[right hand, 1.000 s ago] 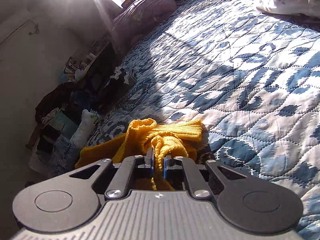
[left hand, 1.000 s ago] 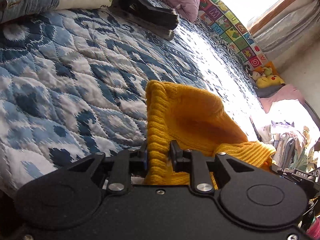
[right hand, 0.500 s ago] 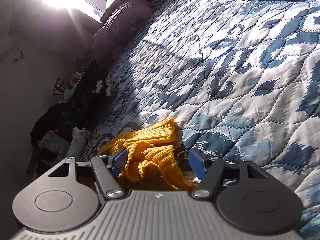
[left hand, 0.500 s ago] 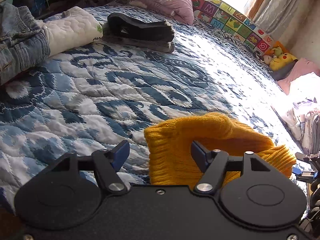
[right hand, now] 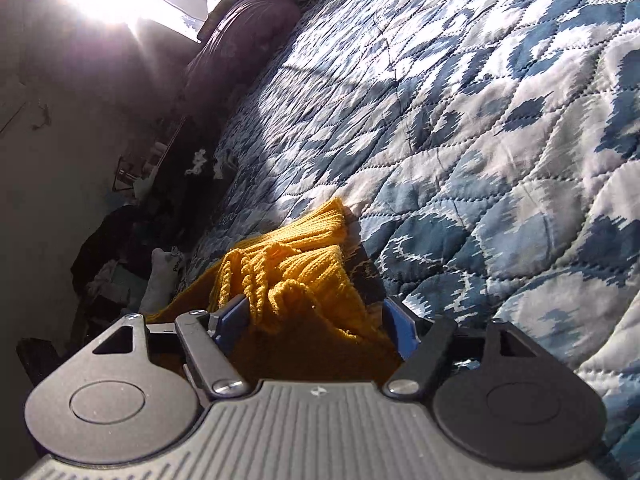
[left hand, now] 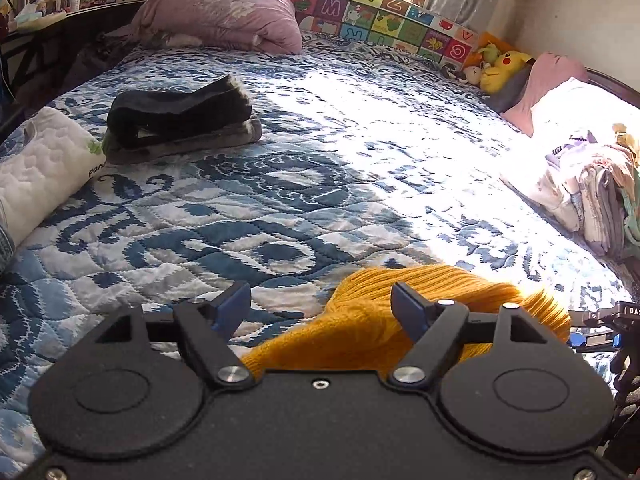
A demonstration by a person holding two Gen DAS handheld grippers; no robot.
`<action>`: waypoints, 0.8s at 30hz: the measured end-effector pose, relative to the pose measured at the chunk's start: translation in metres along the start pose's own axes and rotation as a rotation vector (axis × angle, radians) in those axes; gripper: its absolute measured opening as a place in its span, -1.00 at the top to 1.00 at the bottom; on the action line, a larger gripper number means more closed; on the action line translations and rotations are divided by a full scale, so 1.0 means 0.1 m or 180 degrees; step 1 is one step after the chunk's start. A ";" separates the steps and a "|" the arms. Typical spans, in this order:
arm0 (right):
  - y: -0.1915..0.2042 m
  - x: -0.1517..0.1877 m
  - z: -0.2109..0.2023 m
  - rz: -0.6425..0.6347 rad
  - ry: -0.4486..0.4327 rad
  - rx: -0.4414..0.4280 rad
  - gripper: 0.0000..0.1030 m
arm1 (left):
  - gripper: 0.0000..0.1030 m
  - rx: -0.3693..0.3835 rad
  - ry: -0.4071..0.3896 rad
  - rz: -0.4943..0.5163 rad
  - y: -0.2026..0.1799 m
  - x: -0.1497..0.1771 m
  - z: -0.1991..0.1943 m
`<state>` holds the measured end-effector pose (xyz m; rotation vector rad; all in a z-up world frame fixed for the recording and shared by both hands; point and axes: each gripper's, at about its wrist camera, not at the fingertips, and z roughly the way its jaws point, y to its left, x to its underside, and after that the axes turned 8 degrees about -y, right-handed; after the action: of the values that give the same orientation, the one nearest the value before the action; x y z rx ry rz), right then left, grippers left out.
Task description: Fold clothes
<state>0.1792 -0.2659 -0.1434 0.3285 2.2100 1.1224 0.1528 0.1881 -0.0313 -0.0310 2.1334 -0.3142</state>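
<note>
Folding yellow knit sweater [left hand: 400,312] on bed [left hand: 280,208] | both jaws released | soft, light, floppy | grab ribbed edge at 12 o'clock

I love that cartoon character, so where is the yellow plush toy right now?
In the left wrist view the yellow plush sits at the far right corner of the bed, against the alphabet mat and beside a pink pillow.

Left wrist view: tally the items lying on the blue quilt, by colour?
Mustard-yellow knit sweater: 1
Black folded garment on a grey folded garment: 2
White quilted folded garment: 1
Pink pillows: 2
Yellow plush toy: 1
Total: 7
</note>
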 end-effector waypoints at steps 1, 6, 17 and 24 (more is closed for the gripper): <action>-0.02 0.02 -0.04 -0.0017 -0.0016 0.0041 -0.42 | -0.58 0.0115 0.0012 -0.0014 -0.05 -0.06 0.04; -0.11 0.15 -0.18 0.0034 -0.0084 0.0081 -0.41 | -0.60 0.0601 0.0321 0.0617 -0.75 -0.30 0.55; -0.12 0.40 -0.31 -0.0061 -0.0053 0.0217 0.13 | -0.65 0.1424 0.1725 0.2122 -1.87 0.11 1.80; -0.13 0.46 -0.28 -0.0132 -0.0184 0.0295 0.42 | -0.54 0.1351 0.1648 0.2059 -1.82 0.27 1.95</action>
<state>0.1268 -0.2699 -0.1607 0.3483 2.2120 0.9786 0.2814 -0.0330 -0.1119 1.0614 2.3842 -0.4056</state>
